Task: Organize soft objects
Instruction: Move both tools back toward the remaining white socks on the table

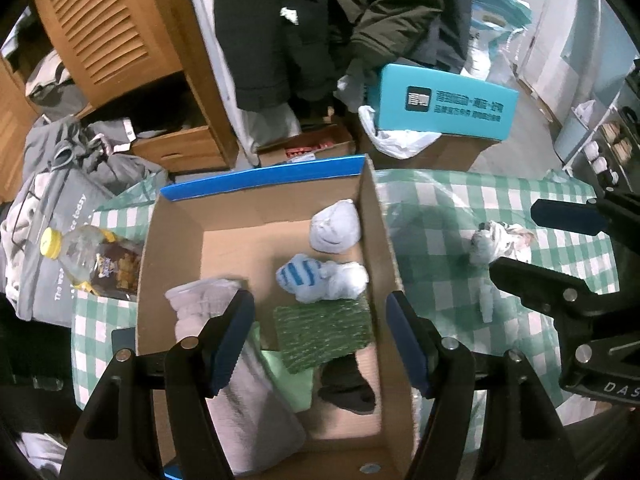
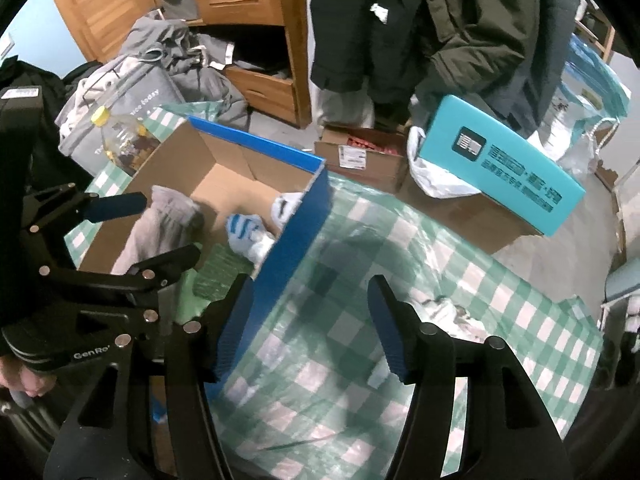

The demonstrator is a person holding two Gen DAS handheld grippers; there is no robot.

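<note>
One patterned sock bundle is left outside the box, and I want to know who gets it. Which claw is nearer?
Right. The right claw hangs open beside the patterned sock bundle on the tablecloth; the left claw is open over the cardboard box.

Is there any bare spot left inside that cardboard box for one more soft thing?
Yes: the cardboard box floor is bare at the back left, between the grey towel and the grey sock ball. The near right is crowded: striped socks, green cloth, black sock.
</note>
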